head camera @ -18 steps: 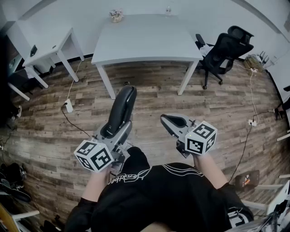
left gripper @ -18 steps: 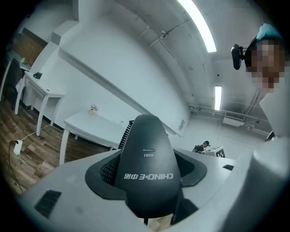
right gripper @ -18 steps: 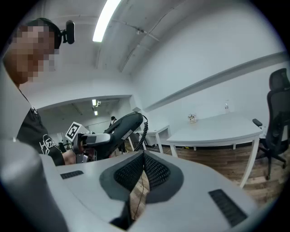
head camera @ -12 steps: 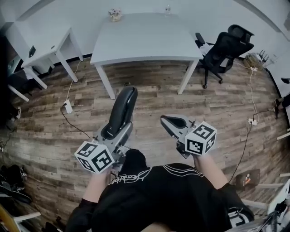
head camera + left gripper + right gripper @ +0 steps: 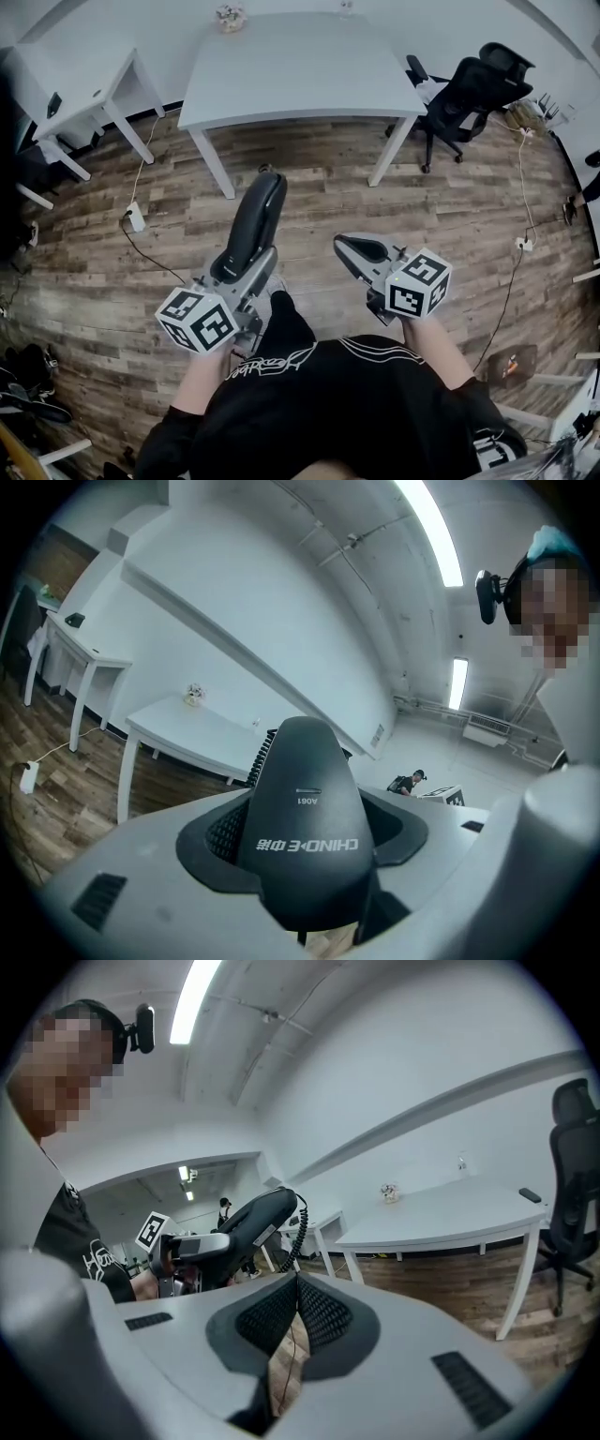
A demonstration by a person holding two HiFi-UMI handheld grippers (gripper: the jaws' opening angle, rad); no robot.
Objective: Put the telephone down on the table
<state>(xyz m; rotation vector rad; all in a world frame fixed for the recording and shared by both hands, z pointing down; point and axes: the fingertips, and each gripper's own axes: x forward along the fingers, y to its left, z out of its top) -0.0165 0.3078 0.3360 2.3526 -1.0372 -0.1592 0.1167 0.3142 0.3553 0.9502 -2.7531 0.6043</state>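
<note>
A black telephone handset [image 5: 253, 225] with a coiled cord sticks out forward from my left gripper [image 5: 236, 270], whose jaws are shut on its lower end. In the left gripper view the handset [image 5: 305, 827] fills the gap between the jaws. From the right gripper view the handset [image 5: 251, 1221] and its coiled cord [image 5: 300, 1232] show at the left. My right gripper [image 5: 361, 253] is held beside it over the floor, its jaws shut with nothing between them. The white table [image 5: 291, 66] stands ahead, beyond both grippers.
A small object [image 5: 230, 14] sits at the table's far left edge. A black office chair [image 5: 464, 98] stands to the right of the table, a smaller white desk [image 5: 70, 89] to the left. Cables and a power strip [image 5: 134, 217] lie on the wooden floor.
The view has moved slightly toward the table. Both grippers keep the same pose, the handset still held in the left one.
</note>
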